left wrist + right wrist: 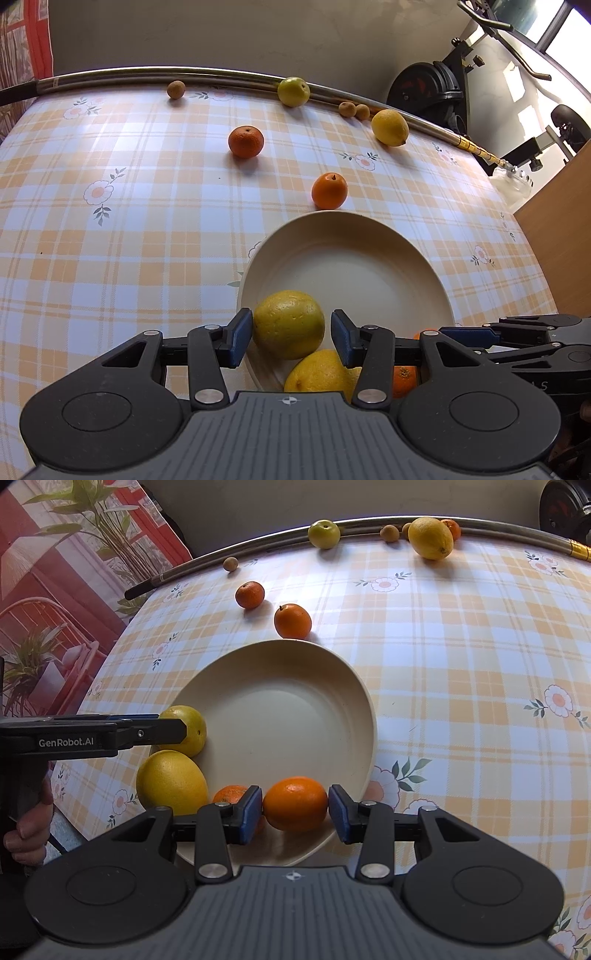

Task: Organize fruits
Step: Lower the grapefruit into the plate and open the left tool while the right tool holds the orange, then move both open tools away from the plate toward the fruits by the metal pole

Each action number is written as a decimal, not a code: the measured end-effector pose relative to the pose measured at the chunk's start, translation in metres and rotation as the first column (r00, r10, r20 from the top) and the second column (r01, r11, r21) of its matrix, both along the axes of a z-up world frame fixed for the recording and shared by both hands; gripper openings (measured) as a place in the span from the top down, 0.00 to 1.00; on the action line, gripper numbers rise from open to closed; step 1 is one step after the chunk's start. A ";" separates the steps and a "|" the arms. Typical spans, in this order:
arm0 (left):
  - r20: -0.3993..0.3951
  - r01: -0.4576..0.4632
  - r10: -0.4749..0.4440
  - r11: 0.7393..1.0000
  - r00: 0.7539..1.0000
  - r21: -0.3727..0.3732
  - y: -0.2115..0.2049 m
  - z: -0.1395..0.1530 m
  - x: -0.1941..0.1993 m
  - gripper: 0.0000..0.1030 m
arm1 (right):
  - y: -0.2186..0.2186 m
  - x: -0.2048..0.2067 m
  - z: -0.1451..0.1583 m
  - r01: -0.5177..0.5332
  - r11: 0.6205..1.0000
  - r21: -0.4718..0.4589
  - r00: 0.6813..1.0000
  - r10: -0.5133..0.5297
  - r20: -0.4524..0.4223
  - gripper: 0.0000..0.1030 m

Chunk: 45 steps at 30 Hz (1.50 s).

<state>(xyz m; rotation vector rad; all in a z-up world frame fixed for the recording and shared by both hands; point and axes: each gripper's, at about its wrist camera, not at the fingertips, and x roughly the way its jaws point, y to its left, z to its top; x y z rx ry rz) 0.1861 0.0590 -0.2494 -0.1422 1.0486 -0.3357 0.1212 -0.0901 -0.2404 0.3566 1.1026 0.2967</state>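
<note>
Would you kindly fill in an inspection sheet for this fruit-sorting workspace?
Surface: checked floral tablecloth.
Job's things: cream plate holds yellow fruit, a second yellow fruit, orange and a partly hidden orange fruit; loose mandarins, lemon, green fruit and small brown fruits remain.
Clutter: metal pole along the far edge.
Grippers: left tongs bracket the yellow fruit, right tongs the orange; grip unclear.
Cables: nothing seen.
Surroundings: exercise bike, wall.

Daylight is bright; we note a blown-out window (565, 33) upper right in the left view. Fruit shadows fall toward the camera. Glare streaks the tablecloth (110, 155) and metal rail (147, 72). Heavy fisheye bending at edges; focus sharp.
</note>
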 end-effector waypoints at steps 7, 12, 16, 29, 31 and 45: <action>0.006 -0.014 0.014 1.000 1.000 0.010 0.002 0.002 -0.001 0.52 | -0.001 -0.002 0.005 0.003 1.000 -0.009 1.000 -0.002 0.010 0.58; 0.008 -0.023 0.023 1.000 1.000 0.013 0.005 0.006 0.000 0.52 | -0.009 -0.001 0.011 0.027 1.000 0.005 1.000 -0.027 0.016 0.57; 0.036 -0.031 0.031 1.000 0.999 0.000 0.008 0.017 0.002 0.52 | -0.020 0.001 0.021 0.051 0.999 0.014 0.998 -0.051 0.044 0.57; 0.192 -0.148 0.143 0.989 0.971 0.008 0.043 0.080 0.037 0.52 | -0.074 0.022 0.067 0.186 0.983 -0.002 0.966 -0.183 0.184 0.57; 0.213 -0.171 0.165 0.985 0.963 0.010 0.050 0.089 0.045 0.52 | -0.081 0.027 0.073 0.205 0.979 -0.007 0.958 -0.199 0.208 0.57; 0.280 -0.256 0.238 0.966 0.930 0.030 0.059 0.114 0.106 0.52 | -0.115 0.074 0.086 0.271 0.962 -0.036 0.928 -0.251 0.275 0.57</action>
